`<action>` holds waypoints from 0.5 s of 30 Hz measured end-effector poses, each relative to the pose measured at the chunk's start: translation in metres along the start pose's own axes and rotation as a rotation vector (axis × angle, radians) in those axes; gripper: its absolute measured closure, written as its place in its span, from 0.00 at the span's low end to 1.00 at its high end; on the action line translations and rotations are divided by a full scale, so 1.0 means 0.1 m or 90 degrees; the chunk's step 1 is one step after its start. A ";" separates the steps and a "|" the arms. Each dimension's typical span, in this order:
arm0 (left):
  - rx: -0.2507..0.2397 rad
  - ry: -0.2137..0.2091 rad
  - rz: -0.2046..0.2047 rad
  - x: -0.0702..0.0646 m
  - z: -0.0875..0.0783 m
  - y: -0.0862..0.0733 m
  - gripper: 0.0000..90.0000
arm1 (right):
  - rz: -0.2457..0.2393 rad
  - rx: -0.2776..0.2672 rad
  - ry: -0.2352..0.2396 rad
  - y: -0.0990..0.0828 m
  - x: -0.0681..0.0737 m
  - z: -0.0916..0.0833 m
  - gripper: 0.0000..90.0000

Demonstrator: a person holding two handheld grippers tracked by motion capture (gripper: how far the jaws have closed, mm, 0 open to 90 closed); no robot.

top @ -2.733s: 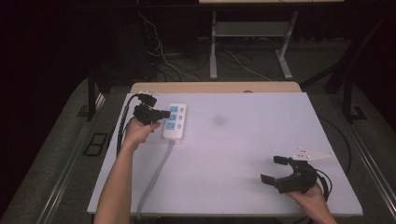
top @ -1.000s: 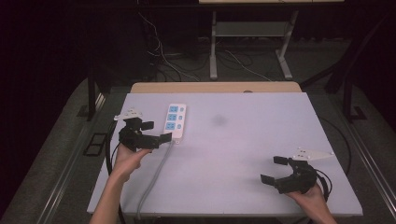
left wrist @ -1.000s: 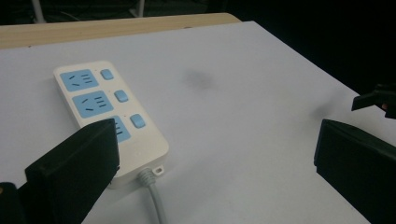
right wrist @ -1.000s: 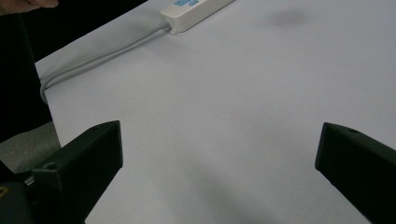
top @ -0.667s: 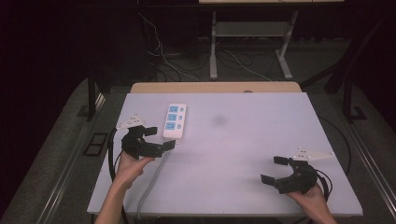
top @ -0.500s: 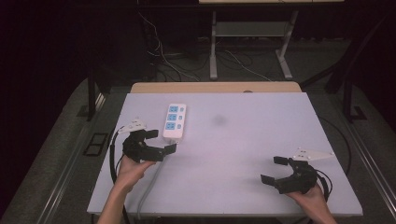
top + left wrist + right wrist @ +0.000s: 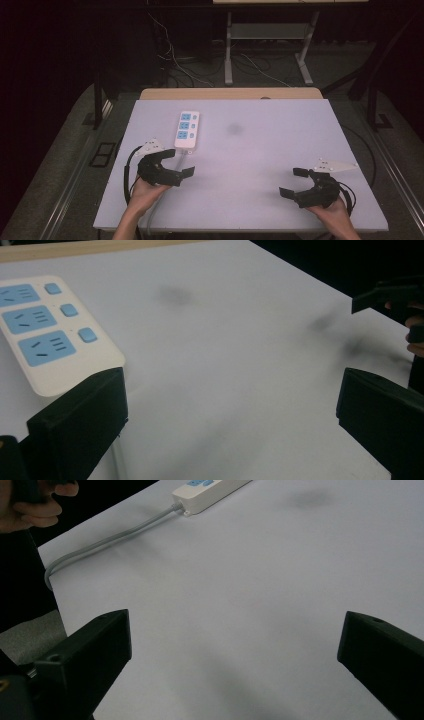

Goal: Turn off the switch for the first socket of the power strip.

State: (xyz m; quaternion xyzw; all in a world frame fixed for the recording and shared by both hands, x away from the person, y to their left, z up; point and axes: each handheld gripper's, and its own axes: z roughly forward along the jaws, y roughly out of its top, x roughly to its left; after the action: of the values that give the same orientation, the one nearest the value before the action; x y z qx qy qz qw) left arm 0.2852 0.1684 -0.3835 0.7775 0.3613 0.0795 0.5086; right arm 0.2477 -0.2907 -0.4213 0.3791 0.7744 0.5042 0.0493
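- Left black two-jaw gripper (image 7: 180, 162), held in the person's left hand (image 7: 145, 192), sits over the table's left half near the front edge, jaws spread wide with nothing between them.
- From the left gripper view, those same jaws rise at either side of bare tabletop, and the near end of the power strip shows just beyond the left-hand jaw.
- Right black two-jaw gripper (image 7: 294, 182), held in the person's right hand (image 7: 332, 212), sits near the table's front right corner, jaws likewise wide apart and empty.
- A grey three-cornered plate (image 7: 335, 164) tops the right gripper; a similar one (image 7: 150, 146) tops the left.
- The white rectangular power strip with three blue socket panels (image 7: 187, 129) lies flat on the left half of the pale lavender-white tabletop (image 7: 260, 165), toward the back edge, its length running front to back.
- It lies just beyond the left gripper, apart from it, and well apart from the right gripper.
- Its grey cord (image 7: 112, 539) leaves the near end and runs toward the table's front left edge, passing by the left hand.
- A faint dark smudge (image 7: 234, 129) marks the tabletop near the middle, to the right of the strip.
- Behind the table's far wooden edge (image 7: 230, 93), loose cables (image 7: 175, 60) lie on a dark floor by a metal frame's legs (image 7: 229, 55).
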 end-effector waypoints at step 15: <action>0.036 -0.025 0.026 -0.09 0.12 -0.17 0.00 | 0.000 0.003 0.002 -0.01 0.01 0.00 0.01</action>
State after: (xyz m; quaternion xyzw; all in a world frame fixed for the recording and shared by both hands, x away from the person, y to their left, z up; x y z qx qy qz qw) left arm 0.2766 0.1572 -0.4011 0.8002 0.3378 0.0643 0.4914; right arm 0.2466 -0.2906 -0.4217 0.3786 0.7757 0.5028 0.0473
